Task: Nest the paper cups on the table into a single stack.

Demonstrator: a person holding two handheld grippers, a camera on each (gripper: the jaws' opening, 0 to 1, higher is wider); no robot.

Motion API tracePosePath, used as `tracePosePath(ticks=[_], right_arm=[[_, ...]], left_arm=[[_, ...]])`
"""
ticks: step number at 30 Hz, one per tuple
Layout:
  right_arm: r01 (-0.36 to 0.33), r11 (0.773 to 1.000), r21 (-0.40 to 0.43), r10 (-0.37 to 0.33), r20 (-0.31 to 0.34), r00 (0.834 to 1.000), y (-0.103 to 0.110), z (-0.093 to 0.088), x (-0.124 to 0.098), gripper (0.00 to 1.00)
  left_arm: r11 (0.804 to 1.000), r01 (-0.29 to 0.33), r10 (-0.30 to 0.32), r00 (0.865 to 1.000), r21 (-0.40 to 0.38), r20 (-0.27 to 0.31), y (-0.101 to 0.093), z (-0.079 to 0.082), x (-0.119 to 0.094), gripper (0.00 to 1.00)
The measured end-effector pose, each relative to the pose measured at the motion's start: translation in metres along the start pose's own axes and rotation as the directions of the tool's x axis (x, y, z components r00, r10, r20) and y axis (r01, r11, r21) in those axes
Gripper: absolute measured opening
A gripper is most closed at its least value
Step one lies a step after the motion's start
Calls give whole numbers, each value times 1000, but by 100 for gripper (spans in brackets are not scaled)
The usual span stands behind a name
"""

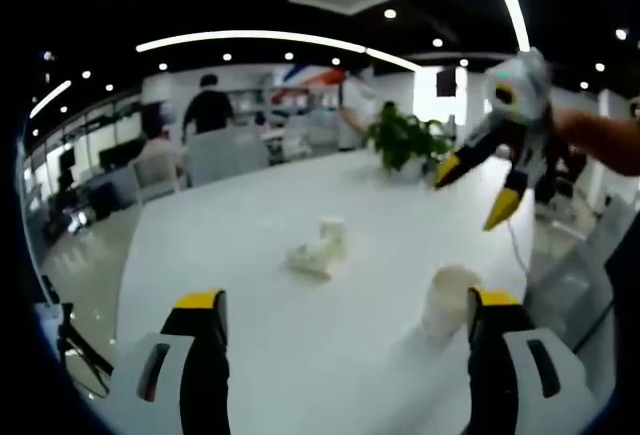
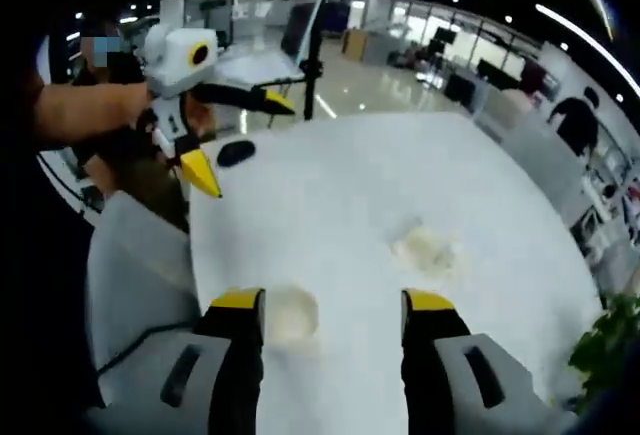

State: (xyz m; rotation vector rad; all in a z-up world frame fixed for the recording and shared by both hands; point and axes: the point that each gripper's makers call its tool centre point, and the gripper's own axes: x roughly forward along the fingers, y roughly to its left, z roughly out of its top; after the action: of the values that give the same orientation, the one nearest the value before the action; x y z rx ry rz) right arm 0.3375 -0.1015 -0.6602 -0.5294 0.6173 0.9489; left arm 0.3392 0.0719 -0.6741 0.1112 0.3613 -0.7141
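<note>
Paper cups (image 1: 322,248) lay scattered on the white table (image 1: 250,285); I held both grippers' jaws apart and empty; a hasty squeeze could have crushed the nearest cup (image 1: 450,300).

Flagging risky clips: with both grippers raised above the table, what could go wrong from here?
The nearest cup stands close to the left gripper's right finger; a careless descent could tip it.

The farther cups look heaped, some apparently on their sides, so they may roll or crush when gripped.

The right gripper also hovers open above the table; both reaching for one cup might collide.
</note>
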Motion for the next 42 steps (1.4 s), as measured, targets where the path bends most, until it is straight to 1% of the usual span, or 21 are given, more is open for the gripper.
tracePosePath(ticks=[3,4,5,6,7,8,9,10,12,15,16,18,20,23,25,28,31,33,35,37,42], right_arm=[[29,998,54,-32,50,998,-13,-4,-10,55],[40,995,86,-45,63,997,-19,-8,-14,56],[43,995,95,-51,79,996,-23,-9,-17,56],[53,992,110,-65,109,992,-27,-10,-21,56],[57,992,113,-70,122,990,-29,-11,-23,56],[53,995,90,-65,137,988,-29,-13,-26,56],[65,994,88,-77,142,987,-31,-16,-28,57],[85,992,90,-98,158,983,-34,-17,-30,58],[89,991,98,-107,201,974,-36,-18,-33,62],[106,988,113,-129,222,966,-39,-26,-38,67],[117,985,129,-145,234,961,-43,-30,-38,69],[125,981,148,-159,243,957,-46,-36,-39,74],[125,980,154,-163,271,949,-48,-41,-39,76],[132,977,166,-180,320,930,-49,-50,-36,81],[125,974,187,-183,333,925,-49,-54,-34,81],[127,969,210,-194,339,921,-50,-59,-32,84],[131,964,233,-212,366,906,-52,-61,-32,90],[124,962,243,-209,365,907,-52,-66,-31,91],[120,963,242,-207,375,904,-51,-71,-30,93],[121,963,242,-210,388,897,-51,-72,-30,100],[123,958,261,-220,387,895,-51,-80,-33,100]], left_arm=[[1000,1,-1,1000,-8,9,0,3,1,98],[1000,0,0,1000,-7,11,0,3,2,98],[1000,1,-1,1000,-9,14,1,4,3,98],[1000,1,0,1000,-14,17,1,5,3,98],[1000,0,0,1000,-18,20,2,5,4,98],[1000,-2,3,1000,-23,25,2,6,4,98],[1000,-6,6,1000,-27,30,3,7,4,98],[999,-4,7,999,-43,48,3,9,4,98],[998,4,1,996,-58,84,1,13,3,99],[999,-11,14,998,-49,66,2,8,5,99],[999,-8,11,998,-54,65,2,7,6,99],[998,-6,10,998,-57,70,1,8,6,99],[999,-9,13,997,-52,73,0,7,6,99],[998,-9,12,998,-55,68,-1,2,6,99],[999,-15,18,998,-53,57,0,-3,6,99],[998,-18,20,998,-53,53,1,-6,5,99],[998,-22,24,999,-50,47,2,-10,4,99],[998,-24,27,999,-49,48,3,-10,3,99],[998,-26,29,998,-50,49,5,-12,4,99],[999,-27,29,999,-43,45,5,-17,4,99],[999,-21,22,999,-44,32,6,-25,0,99]])
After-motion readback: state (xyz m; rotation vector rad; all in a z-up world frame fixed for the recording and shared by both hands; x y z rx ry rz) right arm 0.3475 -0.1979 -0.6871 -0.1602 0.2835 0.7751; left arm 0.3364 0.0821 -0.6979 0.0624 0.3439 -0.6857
